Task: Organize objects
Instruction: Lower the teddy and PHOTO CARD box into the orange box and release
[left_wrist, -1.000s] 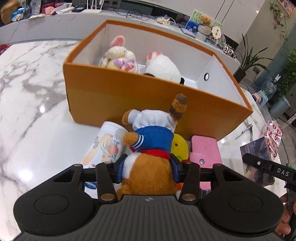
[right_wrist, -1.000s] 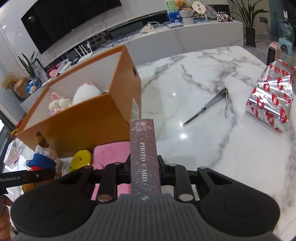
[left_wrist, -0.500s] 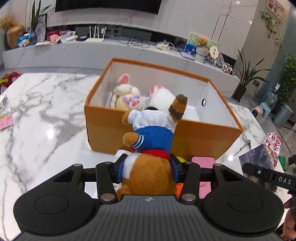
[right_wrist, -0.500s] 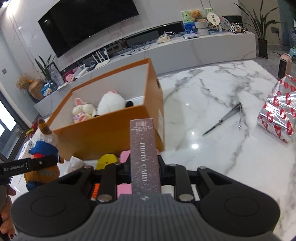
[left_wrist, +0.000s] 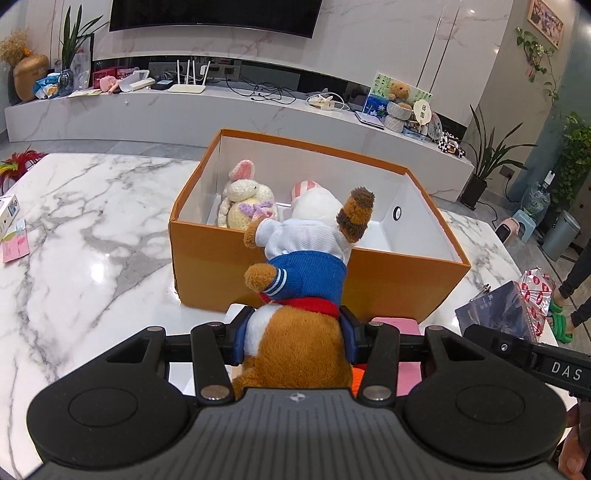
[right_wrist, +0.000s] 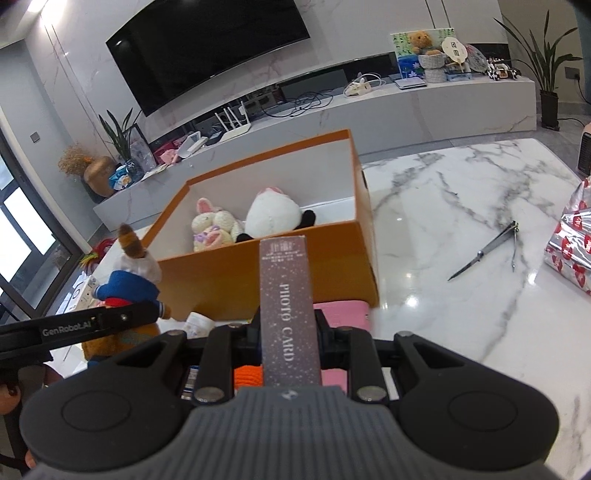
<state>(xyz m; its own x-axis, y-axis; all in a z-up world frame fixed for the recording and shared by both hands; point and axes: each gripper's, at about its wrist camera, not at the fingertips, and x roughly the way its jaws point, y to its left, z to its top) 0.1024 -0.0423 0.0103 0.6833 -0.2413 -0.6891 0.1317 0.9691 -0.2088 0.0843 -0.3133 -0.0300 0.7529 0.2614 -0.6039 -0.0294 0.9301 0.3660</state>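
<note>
Left hand-held gripper (left_wrist: 295, 341) clamps plush dog (left_wrist: 301, 291), now lifted higher vs a sec ago, near orange box (left_wrist: 258, 271) front wall. Right hand-held gripper (right_wrist: 288, 345) grips photo card box (right_wrist: 287, 302), also raised; both prob. ready to drop in.

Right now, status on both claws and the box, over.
Left claw shut on plush dog, short of orange box. Right claw shut on photo card box. Two plush toys inside, right half free.
</note>
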